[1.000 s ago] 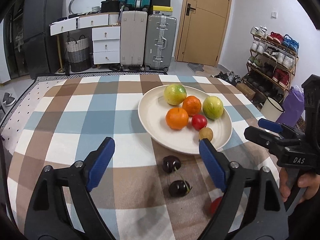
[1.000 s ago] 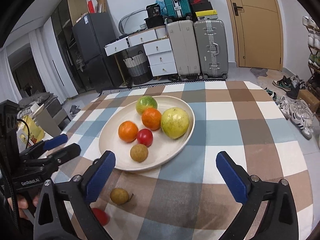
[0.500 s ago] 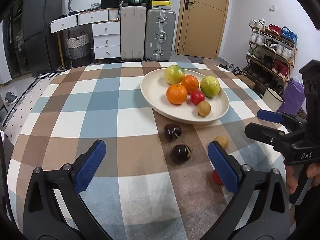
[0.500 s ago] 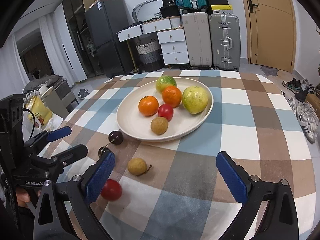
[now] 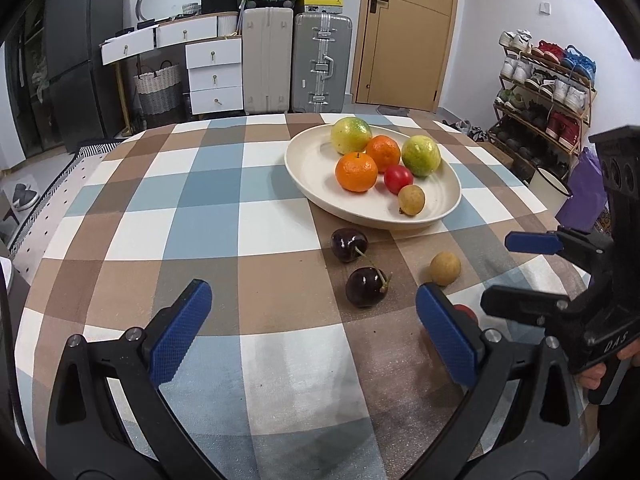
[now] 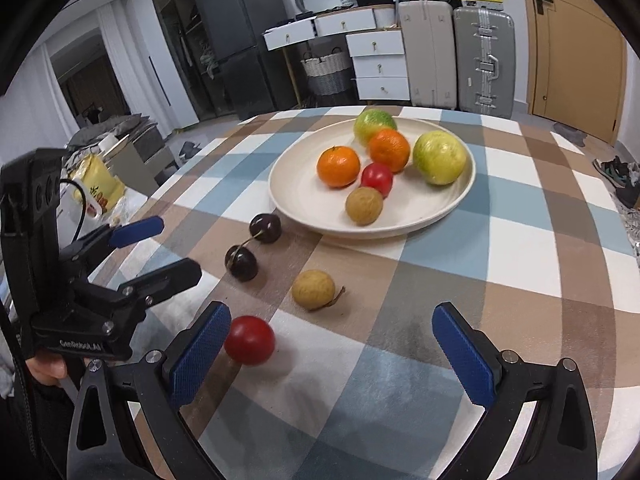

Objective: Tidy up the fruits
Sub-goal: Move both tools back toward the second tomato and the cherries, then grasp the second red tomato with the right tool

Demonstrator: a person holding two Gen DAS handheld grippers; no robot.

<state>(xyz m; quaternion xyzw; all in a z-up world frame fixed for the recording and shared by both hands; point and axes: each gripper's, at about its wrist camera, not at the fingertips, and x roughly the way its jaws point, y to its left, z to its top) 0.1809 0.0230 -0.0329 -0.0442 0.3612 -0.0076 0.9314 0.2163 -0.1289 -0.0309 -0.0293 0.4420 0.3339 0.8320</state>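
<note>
A cream plate [image 5: 312, 168] [image 6: 296, 196] holds two green citrus, two oranges, a red tomato and a longan. On the checked cloth in front of it lie two dark cherries [image 5: 365, 286] [image 6: 241, 263], a loose longan [image 5: 445, 268] [image 6: 313, 290] and a red cherry tomato [image 6: 249, 340], partly hidden behind my left fingertip in the left wrist view [image 5: 464, 312]. My left gripper [image 5: 312, 332] is open and empty above the cloth, short of the cherries. My right gripper [image 6: 332, 356] is open and empty, its left pad beside the red tomato.
The round table drops off at its edges. A shoe rack [image 5: 548, 92] stands on the right, suitcases [image 5: 296, 64] and drawers behind, a fridge [image 6: 236, 40] at the back left. Each gripper shows in the other's view [image 5: 560, 280] [image 6: 120, 264].
Both grippers have pulled back from the plate toward the near table edge. The cherries, loose longan and red tomato have come into fuller view. Both stay open.
</note>
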